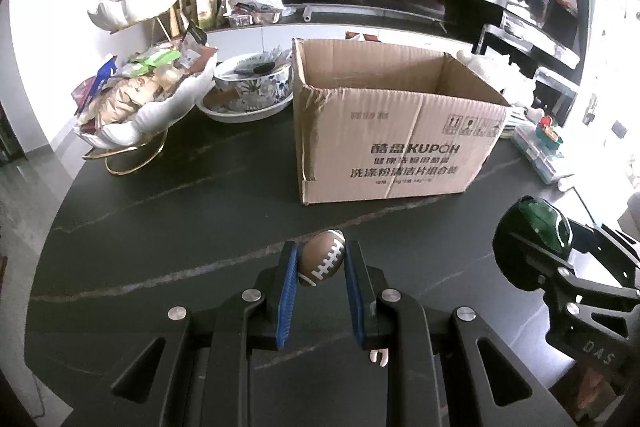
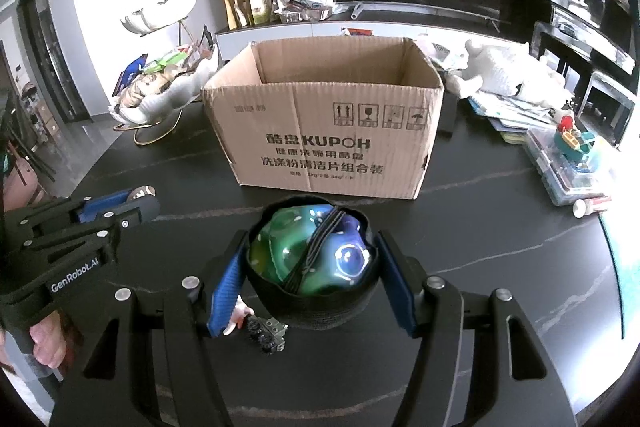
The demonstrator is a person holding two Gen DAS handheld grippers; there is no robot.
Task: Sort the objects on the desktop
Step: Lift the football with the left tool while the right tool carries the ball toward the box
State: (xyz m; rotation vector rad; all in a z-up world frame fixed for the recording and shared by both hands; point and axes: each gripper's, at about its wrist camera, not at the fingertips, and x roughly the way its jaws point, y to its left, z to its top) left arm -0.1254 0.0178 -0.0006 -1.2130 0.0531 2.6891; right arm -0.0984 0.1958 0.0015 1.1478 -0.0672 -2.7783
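Left tongs (image 1: 322, 259) clenched on mini football (image 1: 322, 258), lower centre of frame, above tabletop (image 1: 160, 219): looks light, smooth, rounded, could squirt out; hold across middle.

Right tongs (image 2: 312, 259) grasping green-blue ball (image 2: 312, 251) in black band, lower centre: seems glossy, bulky; grip at widest girth.

Cardboard box (image 2: 328, 147) open, upper centre.

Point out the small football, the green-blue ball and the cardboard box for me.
small football (image 1: 322, 259), left wrist view, on its brown side beside the white laces.
green-blue ball (image 2: 316, 251), right wrist view, on its glossy top.
cardboard box (image 2: 324, 151), right wrist view, on its printed front wall.
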